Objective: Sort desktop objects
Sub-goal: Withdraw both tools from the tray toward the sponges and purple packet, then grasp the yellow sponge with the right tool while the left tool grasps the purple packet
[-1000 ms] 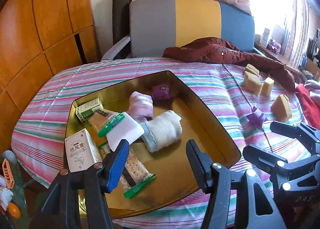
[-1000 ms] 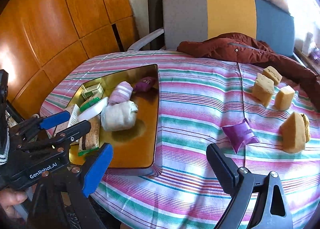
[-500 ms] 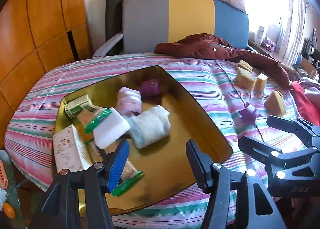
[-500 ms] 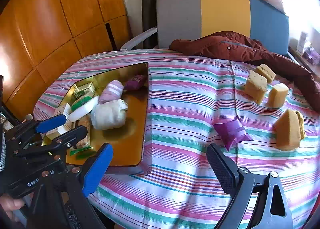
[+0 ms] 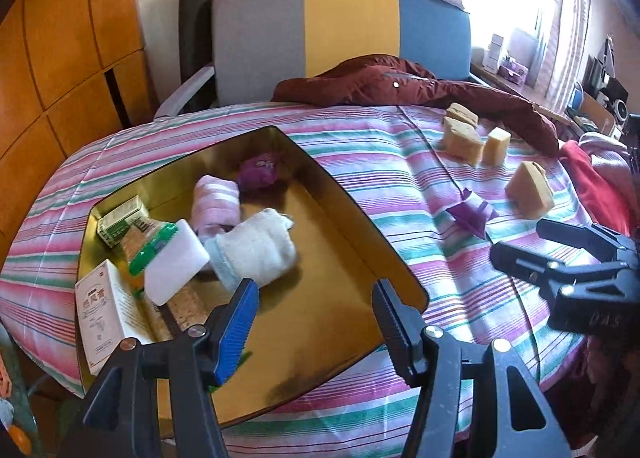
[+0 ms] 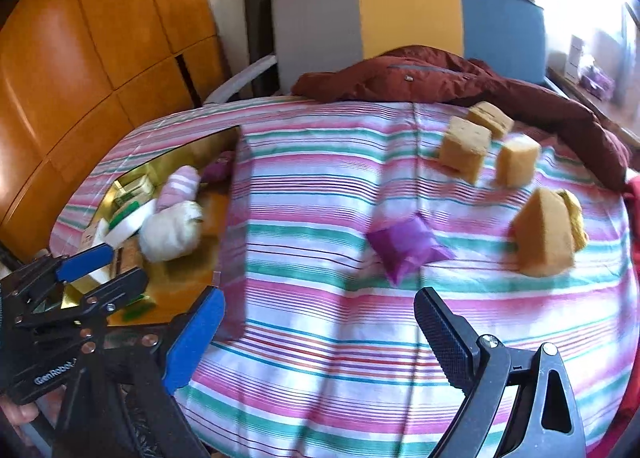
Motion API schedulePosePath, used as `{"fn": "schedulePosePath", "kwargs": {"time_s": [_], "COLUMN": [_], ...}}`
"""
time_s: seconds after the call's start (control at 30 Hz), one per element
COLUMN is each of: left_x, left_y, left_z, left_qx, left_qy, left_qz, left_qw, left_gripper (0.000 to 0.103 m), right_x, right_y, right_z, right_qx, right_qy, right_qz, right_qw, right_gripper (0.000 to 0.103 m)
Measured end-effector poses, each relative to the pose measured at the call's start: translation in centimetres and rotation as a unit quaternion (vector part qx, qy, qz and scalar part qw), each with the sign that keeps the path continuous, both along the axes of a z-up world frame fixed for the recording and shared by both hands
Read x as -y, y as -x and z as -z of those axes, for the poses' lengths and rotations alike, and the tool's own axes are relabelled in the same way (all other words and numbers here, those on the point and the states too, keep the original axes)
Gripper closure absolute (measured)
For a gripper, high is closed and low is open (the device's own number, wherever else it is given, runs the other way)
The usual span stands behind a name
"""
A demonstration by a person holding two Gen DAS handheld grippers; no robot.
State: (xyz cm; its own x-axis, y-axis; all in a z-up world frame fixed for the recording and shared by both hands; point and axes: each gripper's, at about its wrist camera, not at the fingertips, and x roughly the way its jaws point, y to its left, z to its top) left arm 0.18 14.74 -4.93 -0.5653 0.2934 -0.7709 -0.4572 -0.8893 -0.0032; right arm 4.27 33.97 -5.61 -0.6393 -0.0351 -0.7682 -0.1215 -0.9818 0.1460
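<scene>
Hovering over the striped tablecloth (image 6: 320,242), the right gripper (image 6: 320,342) has its jaws apart and empty. The crinkly purple foil pouch (image 6: 408,248) lies just ahead, outside the gold metal tray (image 5: 360,266). Looks light, soft, slippery; I'd pinch its puffy middle.

The right wrist view is motion-blurred; the gold tray (image 6: 224,140) is partly hidden behind dark fingers (image 6: 120,288) at lower left.

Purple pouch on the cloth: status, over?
Left gripper and right gripper open, both empty. Purple pouch untouched on the striped cloth, outside the gold tray. Nothing blocking.
</scene>
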Motion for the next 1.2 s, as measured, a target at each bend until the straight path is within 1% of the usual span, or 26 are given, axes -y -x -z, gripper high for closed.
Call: {"fn": "schedulePosePath", "kwargs": {"time_s": [0.2,0.3,0.47,0.57,0.67,0.73,0.8,0.93,1.03,1.1,1.17,1.2], "left_x": [-1.3,-2.0,-3.8,-5.1,-6.4,-7.2,-8.1,-9.9,-11.2,-12.0,-12.8,-13.0], "left_y": [0.0,0.0,0.1,-0.1,-0.1,-0.2,-0.2,-0.1,0.3,0.7,1.2,1.5], "left_z": [-0.1,-0.1,-0.3,-0.4,-0.4,-0.2,-0.1,-0.1,-0.1,0.0,0.4,0.6], "left_qx": [0.004,0.003,0.006,0.004,0.007,0.011,0.015,0.023,0.024,0.034,0.045,0.049], "left_qy": [-0.004,-0.005,-0.01,-0.009,-0.008,-0.008,-0.006,-0.013,-0.014,-0.019,-0.022,-0.022], "left_qz": [0.019,0.028,0.05,0.067,0.083,0.094,0.103,0.123,0.136,0.143,0.144,0.144], "left_qw": [0.9998,0.9996,0.9987,0.9977,0.9965,0.9955,0.9946,0.9921,0.9903,0.989,0.9883,0.9881], "left_gripper": [0.043,0.043,0.043,0.043,0.043,0.043,0.043,0.043,0.043,0.043,0.043,0.043], "right_x": [-4.7,-7.2,-11.9,-14.0,-15.4,-16.3,-17.0,-18.3,-19.3,-19.9,-20.2,-20.3], "right_y": [-1.1,-1.7,-2.6,-2.9,-2.7,-2.4,-1.8,0.2,2.3,3.3,4.0,4.3], "right_z": [0.1,-0.1,-1.0,-1.6,-2.1,-2.1,-1.9,-1.2,0.1,0.9,1.9,2.5], "right_qx": [0.011,0.014,0.012,0.011,0.01,0.012,0.016,0.027,0.042,0.05,0.056,0.059], "right_qy": [0.029,0.035,0.054,0.06,0.055,0.059,0.061,0.044,0.027,0.016,0.022,0.029], "right_qz": [0.046,0.073,0.119,0.139,0.146,0.147,0.145,0.141,0.136,0.135,0.128,0.123], "right_qw": [0.998,0.997,0.991,0.988,0.988,0.987,0.987,0.989,0.99,0.989,0.99,0.99], "right_gripper": [0.007,0.007,0.007,0.01,0.015,0.022,0.028,0.028,0.029,0.031,0.037,0.046]}}
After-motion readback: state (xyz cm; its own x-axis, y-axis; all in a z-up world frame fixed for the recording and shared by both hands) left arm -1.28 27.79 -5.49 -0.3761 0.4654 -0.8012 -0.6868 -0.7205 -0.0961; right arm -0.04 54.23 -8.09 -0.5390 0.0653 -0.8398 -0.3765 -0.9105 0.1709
